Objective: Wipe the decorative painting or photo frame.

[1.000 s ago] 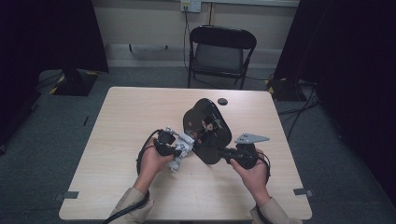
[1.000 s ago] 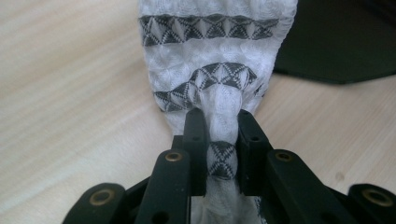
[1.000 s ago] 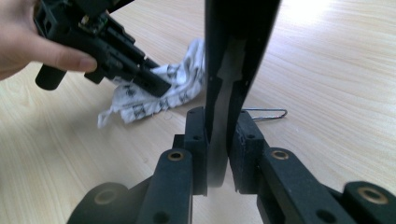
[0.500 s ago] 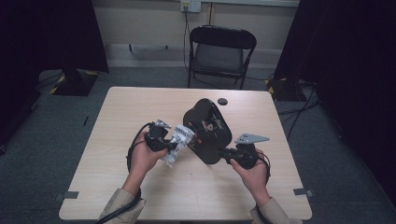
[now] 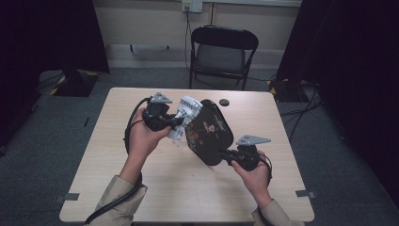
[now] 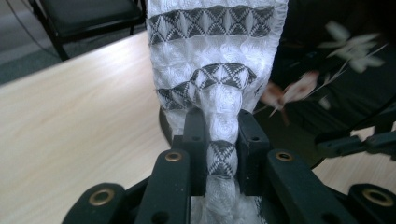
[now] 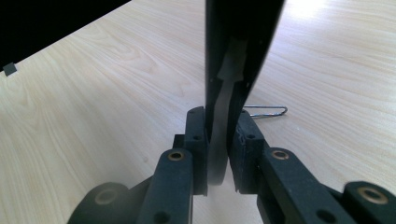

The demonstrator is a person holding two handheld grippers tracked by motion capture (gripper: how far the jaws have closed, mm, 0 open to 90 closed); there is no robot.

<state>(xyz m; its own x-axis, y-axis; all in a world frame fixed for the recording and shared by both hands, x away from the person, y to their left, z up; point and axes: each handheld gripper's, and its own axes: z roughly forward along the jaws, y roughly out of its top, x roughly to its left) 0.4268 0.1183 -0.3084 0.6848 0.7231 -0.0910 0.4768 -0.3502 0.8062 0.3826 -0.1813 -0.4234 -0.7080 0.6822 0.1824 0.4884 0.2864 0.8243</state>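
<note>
A white knitted cloth (image 5: 187, 114) with grey diamond bands hangs above the table, and my left gripper (image 5: 175, 121) is shut on it. In the left gripper view the cloth (image 6: 215, 70) rises out of the pinching left gripper (image 6: 222, 135). Right beside the cloth, a flat black pouch (image 5: 209, 132) with a flower print stands tilted on its edge. My right gripper (image 5: 225, 154) is shut on its lower rim. In the right gripper view the pouch's rim (image 7: 243, 37) stands upright in the right gripper (image 7: 218, 135), with a pale lining inside.
The light wooden table (image 5: 141, 188) carries a small black round object (image 5: 224, 102) near its far edge. A bent metal wire (image 7: 266, 111) lies on the table behind the pouch. A black folding chair (image 5: 221, 52) stands beyond the table.
My left gripper has risen with the white cloth, from just above the table to beside the pouch's upper part. The right gripper and the pouch have stayed put.
</note>
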